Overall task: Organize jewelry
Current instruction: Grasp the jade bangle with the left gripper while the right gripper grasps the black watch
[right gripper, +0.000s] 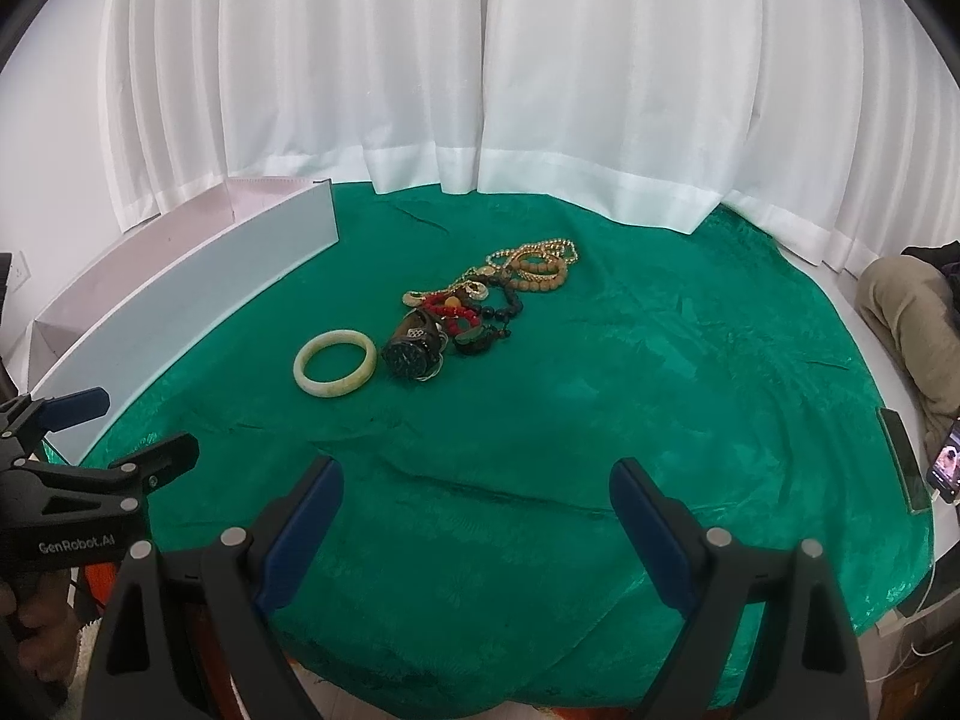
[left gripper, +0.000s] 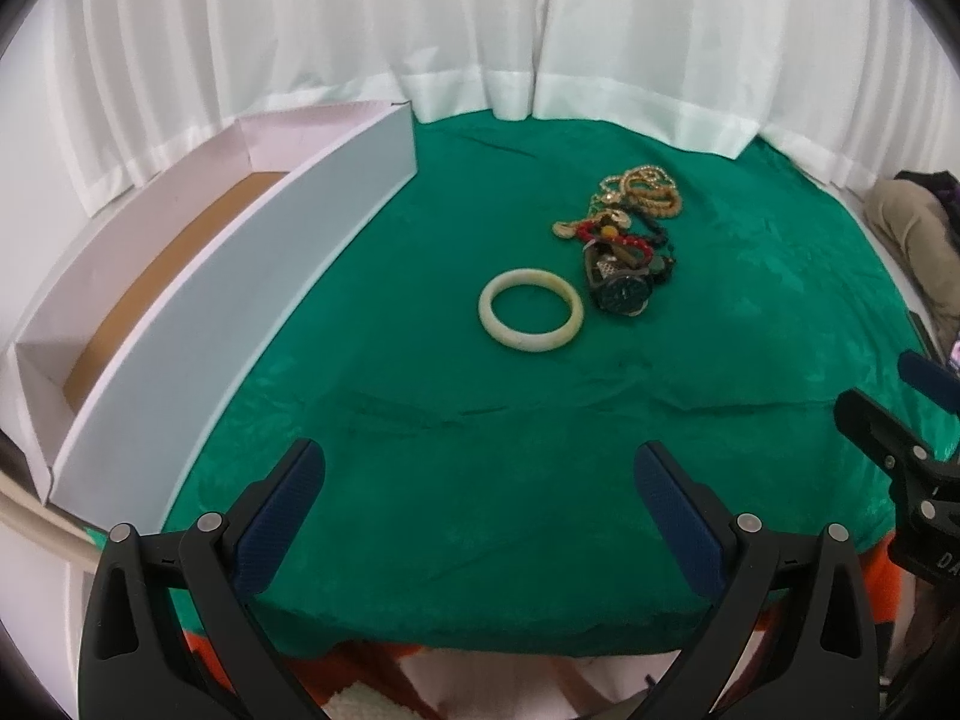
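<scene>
A pale jade bangle (left gripper: 531,309) (right gripper: 335,363) lies flat on the green cloth. Right beside it is a pile of jewelry: a dark wristwatch (left gripper: 624,293) (right gripper: 413,354), a red bead bracelet (left gripper: 612,238) (right gripper: 453,307), dark beads (right gripper: 507,306), tan bead bracelets (left gripper: 654,195) (right gripper: 539,273) and gold chains. A long white box (left gripper: 198,324) (right gripper: 180,312) with a brown floor stands open at the left. My left gripper (left gripper: 480,474) is open and empty above the near cloth; it also shows in the right wrist view (right gripper: 138,426). My right gripper (right gripper: 477,489) is open and empty, apart from the jewelry.
White curtains (right gripper: 480,90) hang behind the table. The green cloth (right gripper: 660,390) covers the tabletop with folds near the front. A person's leg (right gripper: 900,312) and a phone (right gripper: 945,468) are at the far right. An orange fabric (left gripper: 360,654) shows under the front edge.
</scene>
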A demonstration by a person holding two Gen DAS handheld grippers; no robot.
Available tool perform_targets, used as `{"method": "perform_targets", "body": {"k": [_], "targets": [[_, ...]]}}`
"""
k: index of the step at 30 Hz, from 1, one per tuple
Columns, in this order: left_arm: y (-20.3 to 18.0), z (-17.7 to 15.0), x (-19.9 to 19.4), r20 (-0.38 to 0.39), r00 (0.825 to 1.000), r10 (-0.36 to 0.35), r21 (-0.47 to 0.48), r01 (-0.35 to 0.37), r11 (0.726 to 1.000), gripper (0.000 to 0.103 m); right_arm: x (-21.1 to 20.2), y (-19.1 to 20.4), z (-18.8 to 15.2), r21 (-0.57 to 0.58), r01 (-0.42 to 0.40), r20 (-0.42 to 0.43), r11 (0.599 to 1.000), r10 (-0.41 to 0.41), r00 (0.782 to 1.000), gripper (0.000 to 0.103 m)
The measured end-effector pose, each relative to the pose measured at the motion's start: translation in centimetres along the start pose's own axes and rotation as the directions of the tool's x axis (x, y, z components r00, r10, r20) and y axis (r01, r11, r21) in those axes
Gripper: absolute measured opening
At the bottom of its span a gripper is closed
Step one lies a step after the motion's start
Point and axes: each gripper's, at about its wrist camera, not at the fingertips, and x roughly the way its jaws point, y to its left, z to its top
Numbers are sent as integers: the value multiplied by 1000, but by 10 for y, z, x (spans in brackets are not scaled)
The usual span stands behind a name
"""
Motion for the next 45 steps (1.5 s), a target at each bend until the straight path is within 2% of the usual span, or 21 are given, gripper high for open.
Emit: {"method": "perform_targets", "body": {"k": [3, 7, 10, 13, 15, 18, 19, 20, 22, 24, 26, 30, 34, 39, 41, 44, 45], "targets": [[5, 11, 8, -6, 1000, -9, -6, 9, 1000, 103, 4, -1, 1, 0, -2, -7, 1000, 2, 1000, 92], [12, 43, 43, -23, 999, -34, 4, 34, 999, 102, 8, -1, 1, 3, -5, -18, 1000, 5, 1000, 92], [12, 66, 88, -96, 993, -63, 26, 66, 998, 102, 11, -3, 0, 9, -9, -24, 1000, 9, 1000, 92], [7, 77, 126, -162, 985, -54, 26, 59, 998, 98, 12, -8, 0, 17, -10, -28, 1000, 10, 1000, 92], [1, 79, 144, -191, 981, -21, 47, 31, 998, 84, 13, -12, -1, 24, -5, -30, 1000, 5, 1000, 92], [-5, 75, 168, -241, 970, 13, 69, 3, 998, 75, 16, -19, -2, 41, 0, -39, 999, 2, 999, 92], [-4, 74, 169, -239, 971, 13, 61, 2, 998, 75, 17, -21, -3, 46, 1, -42, 999, 1, 999, 92], [-4, 73, 168, -234, 972, 8, 50, 3, 999, 71, 18, -23, -3, 52, -1, -45, 999, 3, 999, 92], [-6, 73, 165, -240, 971, -17, 45, 29, 999, 54, 20, -24, -4, 57, -2, -46, 998, 4, 999, 92], [-14, 71, 160, -232, 973, -18, 86, 39, 996, 17, 22, -25, -4, 59, -3, -49, 998, 6, 999, 92], [-19, 68, 157, -223, 975, 13, 126, 15, 992, 10, 24, -25, -3, 63, -5, -53, 998, 9, 999, 92], [-3, 67, 151, -250, 965, -83, 35, 94, 995, 8, 24, -26, -4, 73, -10, -56, 997, 14, 998, 92], [19, 63, 139, -236, 966, -101, -27, 97, 995, 8, 30, -32, -6, 111, -31, -68, 993, 38, 997, 92], [52, 51, 129, -225, 970, -95, -94, 76, 993, 8, 52, -34, -1, 160, -111, -109, 981, 130, 986, 92], [62, 43, 126, -223, 970, -100, -119, 75, 990, 8, 66, -35, 9, 177, -170, -119, 969, 193, 974, 92], [74, 37, 124, -220, 969, -110, -149, 78, 986, 8, 89, -36, 28, 213, -216, -128, 953, 247, 961, 92], [77, 35, 123, -218, 969, -113, -156, 79, 985, 8, 104, -36, 39, 244, -243, -141, 939, 282, 949, 92]]}}
